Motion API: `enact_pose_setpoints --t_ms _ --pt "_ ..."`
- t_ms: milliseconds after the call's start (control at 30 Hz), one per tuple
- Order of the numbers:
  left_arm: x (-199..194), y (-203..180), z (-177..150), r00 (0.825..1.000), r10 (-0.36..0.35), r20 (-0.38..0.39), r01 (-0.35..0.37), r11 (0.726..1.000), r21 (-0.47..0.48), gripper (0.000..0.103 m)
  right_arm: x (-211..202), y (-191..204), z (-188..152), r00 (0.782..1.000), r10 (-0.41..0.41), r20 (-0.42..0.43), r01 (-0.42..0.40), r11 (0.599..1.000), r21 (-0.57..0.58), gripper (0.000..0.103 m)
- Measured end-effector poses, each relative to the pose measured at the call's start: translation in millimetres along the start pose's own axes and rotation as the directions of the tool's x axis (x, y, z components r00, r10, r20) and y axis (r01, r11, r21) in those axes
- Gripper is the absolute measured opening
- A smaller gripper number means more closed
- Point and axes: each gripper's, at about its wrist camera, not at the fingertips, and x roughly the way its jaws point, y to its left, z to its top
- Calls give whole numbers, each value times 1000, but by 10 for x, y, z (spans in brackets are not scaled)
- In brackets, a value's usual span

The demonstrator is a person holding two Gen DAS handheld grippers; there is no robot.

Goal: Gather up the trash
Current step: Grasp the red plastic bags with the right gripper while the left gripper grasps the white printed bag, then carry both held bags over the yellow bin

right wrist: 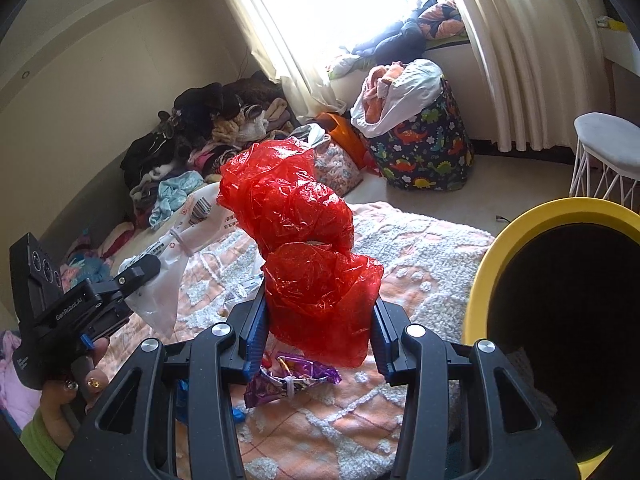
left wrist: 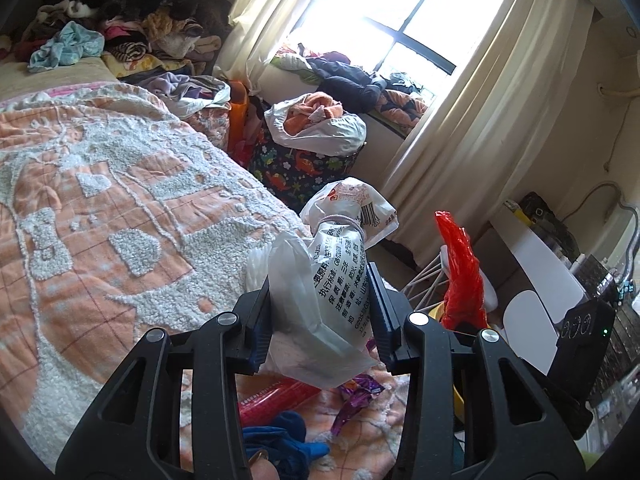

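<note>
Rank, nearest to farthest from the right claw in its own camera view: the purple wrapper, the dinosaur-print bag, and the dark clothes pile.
1. Purple wrapper, on the blanket just below the right claw.
2. Dinosaur-print bag, on the floor, upper right.
3. Dark clothes pile, by the far wall, upper left.
</note>
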Motion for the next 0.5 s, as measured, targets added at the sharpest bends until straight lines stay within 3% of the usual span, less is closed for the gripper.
enact_pose_setpoints --t_ms 500 --pt "68 -344 -107 998 -49 -34 51 996 67 34 -223 -183 4 999 -37 36 35 999 33 41"
